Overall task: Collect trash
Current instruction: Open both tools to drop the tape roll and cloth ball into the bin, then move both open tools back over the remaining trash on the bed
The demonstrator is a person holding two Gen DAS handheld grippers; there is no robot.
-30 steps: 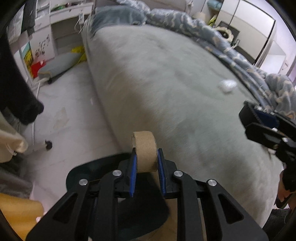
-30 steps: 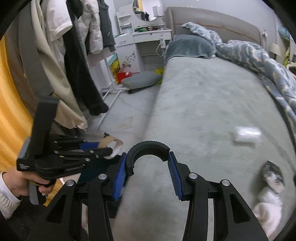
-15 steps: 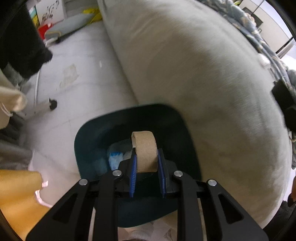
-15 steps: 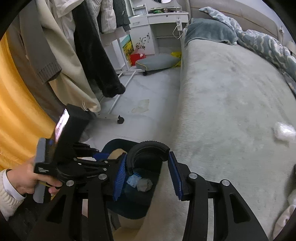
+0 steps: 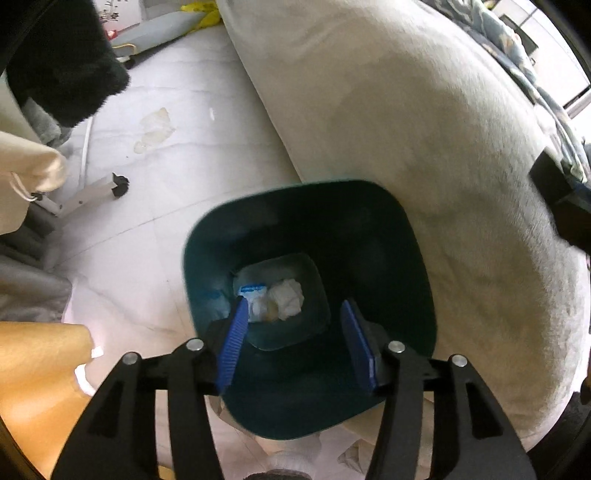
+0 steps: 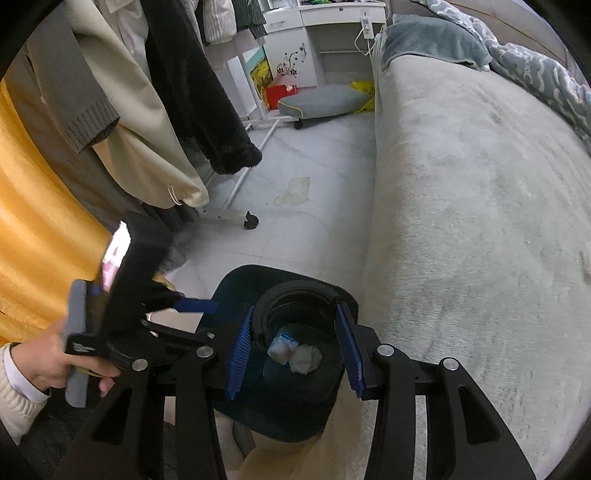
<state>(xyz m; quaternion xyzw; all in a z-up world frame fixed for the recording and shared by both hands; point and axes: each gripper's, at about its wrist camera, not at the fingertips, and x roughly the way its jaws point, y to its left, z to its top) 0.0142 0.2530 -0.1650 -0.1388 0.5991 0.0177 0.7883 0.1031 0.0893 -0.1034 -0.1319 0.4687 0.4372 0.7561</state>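
- One bin (image 5: 413,258), dark teal, on the floor beside the bed.
- Two grippers: the left gripper (image 5: 295,339) and the right gripper (image 6: 293,345).
- One bed (image 6: 480,206).
- One crumpled tissue (image 5: 286,297) in the bin.
- One blue-and-white wrapper (image 5: 253,290) there too.

Dark teal bin (image 5: 388,221) beside bed; crumpled white trash (image 5: 284,295) at bottom.

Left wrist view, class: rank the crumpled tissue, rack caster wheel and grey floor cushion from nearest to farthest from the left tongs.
1. Crumpled tissue, in the bin directly below the left tongs.
2. Rack caster wheel, on the floor, left.
3. Grey floor cushion, far, top left.
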